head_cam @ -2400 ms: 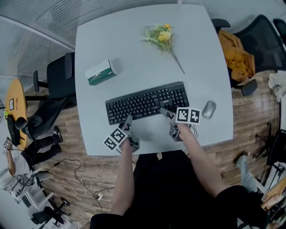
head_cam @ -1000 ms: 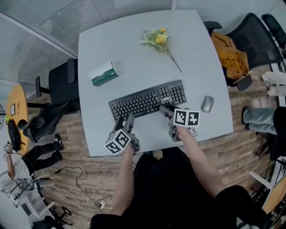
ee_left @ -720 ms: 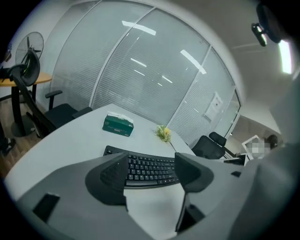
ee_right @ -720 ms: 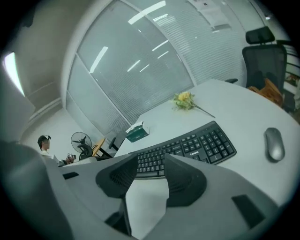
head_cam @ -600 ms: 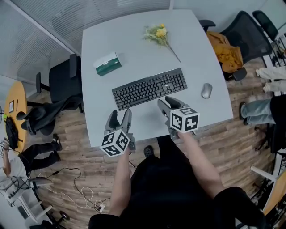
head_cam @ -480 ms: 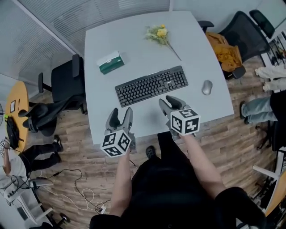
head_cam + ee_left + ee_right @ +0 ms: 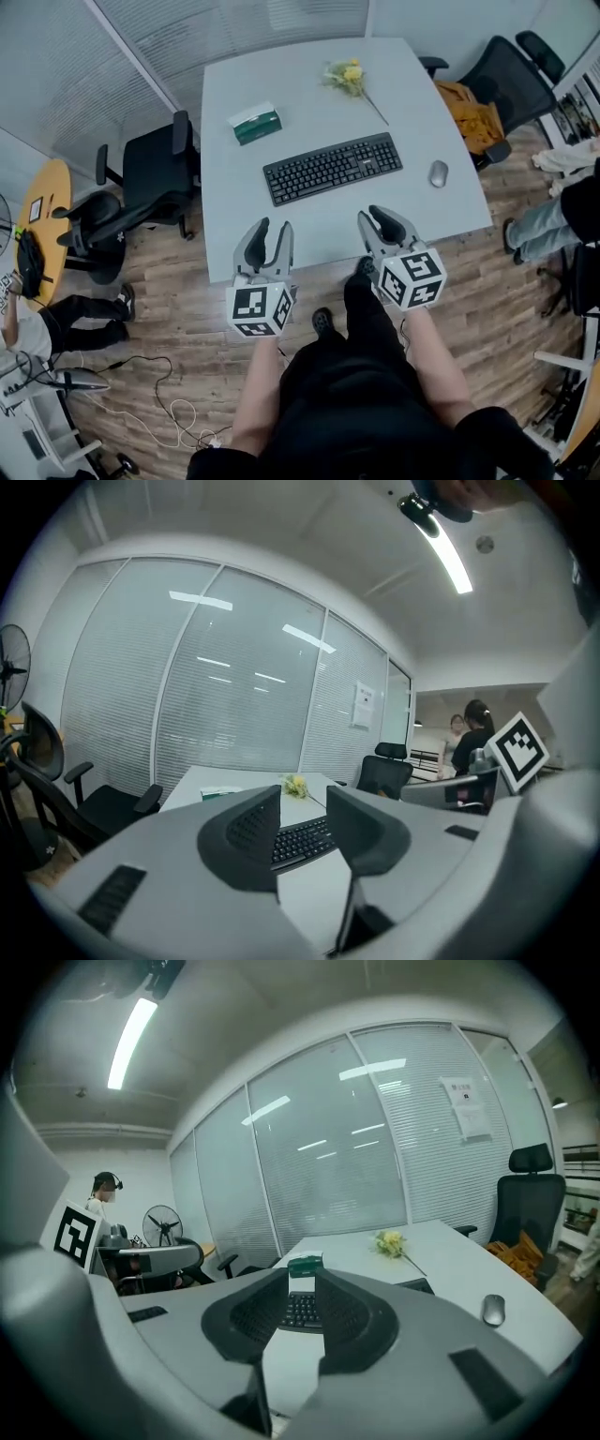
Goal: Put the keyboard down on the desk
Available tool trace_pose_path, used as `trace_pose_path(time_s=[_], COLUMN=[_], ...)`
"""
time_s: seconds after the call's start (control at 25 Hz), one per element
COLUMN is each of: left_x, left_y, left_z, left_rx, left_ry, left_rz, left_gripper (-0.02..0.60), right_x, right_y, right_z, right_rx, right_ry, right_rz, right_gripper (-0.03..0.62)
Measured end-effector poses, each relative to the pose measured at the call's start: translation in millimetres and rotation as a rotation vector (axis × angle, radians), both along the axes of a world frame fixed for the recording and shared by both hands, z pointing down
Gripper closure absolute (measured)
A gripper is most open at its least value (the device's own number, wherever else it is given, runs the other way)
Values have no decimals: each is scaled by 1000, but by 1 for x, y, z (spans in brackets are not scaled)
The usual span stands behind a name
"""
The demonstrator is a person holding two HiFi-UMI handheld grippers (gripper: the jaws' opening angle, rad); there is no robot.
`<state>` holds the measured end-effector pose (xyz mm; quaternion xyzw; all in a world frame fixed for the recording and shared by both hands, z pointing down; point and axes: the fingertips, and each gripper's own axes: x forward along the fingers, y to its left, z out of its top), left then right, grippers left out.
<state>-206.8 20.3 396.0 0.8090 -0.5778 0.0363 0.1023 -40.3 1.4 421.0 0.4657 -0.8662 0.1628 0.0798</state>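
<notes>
The black keyboard (image 7: 333,167) lies flat on the light grey desk (image 7: 309,220), with no gripper touching it. Both grippers hang off the desk's near edge, close to my body. My left gripper (image 7: 269,230) is closing with nothing between its fingers; a gap still shows. My right gripper (image 7: 379,217) is also closing on nothing, its gap narrower. In the left gripper view the keyboard (image 7: 300,839) shows far off between the left gripper's (image 7: 302,803) fingers. The right gripper view shows the keyboard (image 7: 300,1312) beyond the right gripper's (image 7: 302,1290) slim gap.
A grey mouse (image 7: 438,172) sits right of the keyboard. A green and white box (image 7: 256,123) and a yellow flower sprig (image 7: 349,77) lie at the desk's far side. Black office chairs (image 7: 155,173) stand left; a chair with orange cloth (image 7: 478,112) stands right.
Both grippers have drawn back from the keyboard's front edge and off the desk towards my body, and their jaws have narrowed. The keyboard stays flat on the desk.
</notes>
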Motion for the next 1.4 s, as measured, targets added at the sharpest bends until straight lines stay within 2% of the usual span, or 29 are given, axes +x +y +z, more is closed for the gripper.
trace_pose_path(time_s=[0.2, 0.36, 0.48, 0.8, 1.4], left_x=[11, 17, 22, 29, 35], left_y=[17, 23, 29, 37, 44], left_z=[-11, -20, -25, -31, -33], left_rx=[18, 44, 51, 57, 56], left_ry=[-29, -39, -50, -57, -68], left_rz=[59, 54, 59, 68, 72], left_gripper=[484, 554, 573, 583, 583], right_x=[3, 7, 9, 5, 10], right_y=[17, 25, 33, 47, 56], right_z=[-21, -32, -40, -48, -52], right_rx=[65, 96, 110, 130, 145], right_ry=[-4, -4, -7, 7, 15], right_rz=[19, 15, 4, -30, -27], right_gripper=[525, 551, 566, 585, 585])
